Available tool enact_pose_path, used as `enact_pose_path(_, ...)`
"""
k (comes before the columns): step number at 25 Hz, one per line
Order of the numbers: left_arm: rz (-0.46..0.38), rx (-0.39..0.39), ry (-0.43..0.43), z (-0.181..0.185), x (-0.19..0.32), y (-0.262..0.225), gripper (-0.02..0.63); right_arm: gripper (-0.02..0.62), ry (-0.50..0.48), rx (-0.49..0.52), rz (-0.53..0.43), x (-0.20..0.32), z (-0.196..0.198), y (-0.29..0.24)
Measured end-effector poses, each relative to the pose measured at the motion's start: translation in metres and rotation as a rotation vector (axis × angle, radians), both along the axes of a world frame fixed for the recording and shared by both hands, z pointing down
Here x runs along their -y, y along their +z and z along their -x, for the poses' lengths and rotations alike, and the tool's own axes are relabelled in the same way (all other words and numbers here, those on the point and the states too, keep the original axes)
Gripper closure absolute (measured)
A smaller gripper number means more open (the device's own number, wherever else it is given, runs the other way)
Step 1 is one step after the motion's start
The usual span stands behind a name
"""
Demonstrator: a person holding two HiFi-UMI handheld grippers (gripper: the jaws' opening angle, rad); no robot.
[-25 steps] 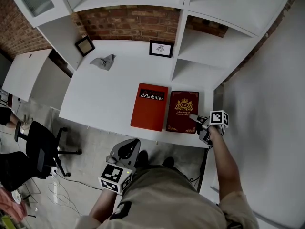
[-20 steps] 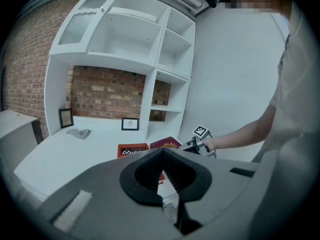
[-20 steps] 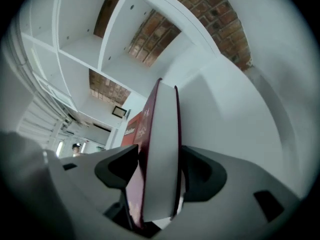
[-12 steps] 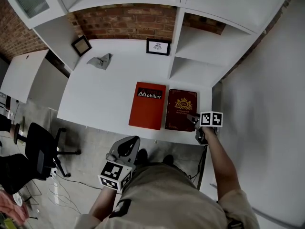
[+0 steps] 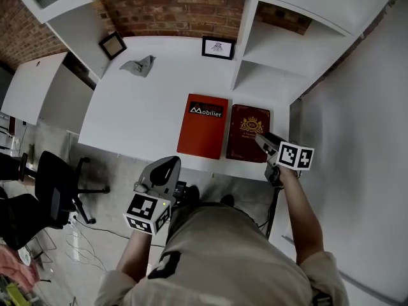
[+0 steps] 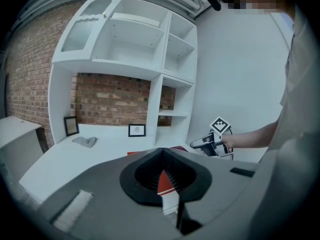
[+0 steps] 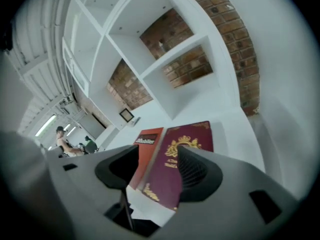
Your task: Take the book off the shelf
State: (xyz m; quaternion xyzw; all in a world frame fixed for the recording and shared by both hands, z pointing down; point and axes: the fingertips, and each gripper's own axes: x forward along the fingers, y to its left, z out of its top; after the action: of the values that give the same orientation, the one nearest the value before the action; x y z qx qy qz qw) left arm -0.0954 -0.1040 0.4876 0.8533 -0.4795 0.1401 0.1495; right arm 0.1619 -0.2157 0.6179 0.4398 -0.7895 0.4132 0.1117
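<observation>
1. The right claw (image 5: 262, 139) has its jaws well apart. They have just been opening, and neither pad presses on anything.
2. Between and below those jaws is the maroon book (image 5: 248, 129). It lies flat on the white desk (image 5: 140, 116), cover up, with a gold crest showing. The claw hangs over the book's near right corner and looks clear of it.
3. Left of the right claw, a red book (image 5: 203, 125) also lies flat, edge to edge with the maroon one.
4. Ahead of the right claw, past the maroon book's far edge, rises the white shelf unit (image 5: 271, 81).
5. The left claw (image 5: 167, 168) is held off the desk's near edge, over the floor, well to the left of the right claw. Its jaw tips meet with nothing gripped, and the red book shows ahead through the slit below the tips.
6. Far ahead of the left claw, by the brick wall, a small framed picture (image 5: 218, 48) stands on the desk. Left of it lie a crumpled grey cloth (image 5: 139, 66) and a second frame (image 5: 113, 44).
</observation>
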Motion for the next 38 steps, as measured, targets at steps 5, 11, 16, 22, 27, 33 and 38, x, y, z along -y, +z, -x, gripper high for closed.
enact_pose_path(5, 0.005, 0.000, -0.020, 0.011, 0.002, -0.002, 0.604, 0.575, -0.157, 0.177, -0.108, -0.030, 0.060, -0.069)
enact_pose_path(11, -0.004, -0.010, -0.051, 0.030, 0.001, -0.002, 0.604, 0.586, -0.301, 0.285, -0.176, -0.069, 0.121, -0.122)
enact_pose_path(16, -0.019, -0.025, -0.053, 0.039, -0.002, -0.001, 0.604, 0.588, -0.312, 0.343, -0.177, -0.088, 0.148, -0.137)
enact_pose_path(22, -0.013, -0.036, -0.029, 0.051, -0.003, 0.002, 0.604, 0.589, -0.308, 0.323, -0.169, -0.099, 0.166, -0.132)
enact_pose_path(27, -0.010, -0.037, -0.007, 0.067, -0.002, 0.004, 0.604, 0.589, -0.301, 0.331, -0.145, -0.108, 0.191, -0.124)
enact_pose_path(33, 0.001, -0.047, 0.018, 0.089, 0.002, 0.013, 0.604, 0.589, -0.296, 0.347, -0.111, -0.116, 0.223, -0.115)
enact_pose_path(38, 0.027, -0.053, 0.045, 0.102, 0.003, 0.021, 0.604, 0.589, -0.294, 0.345, -0.086, -0.119, 0.242, -0.107)
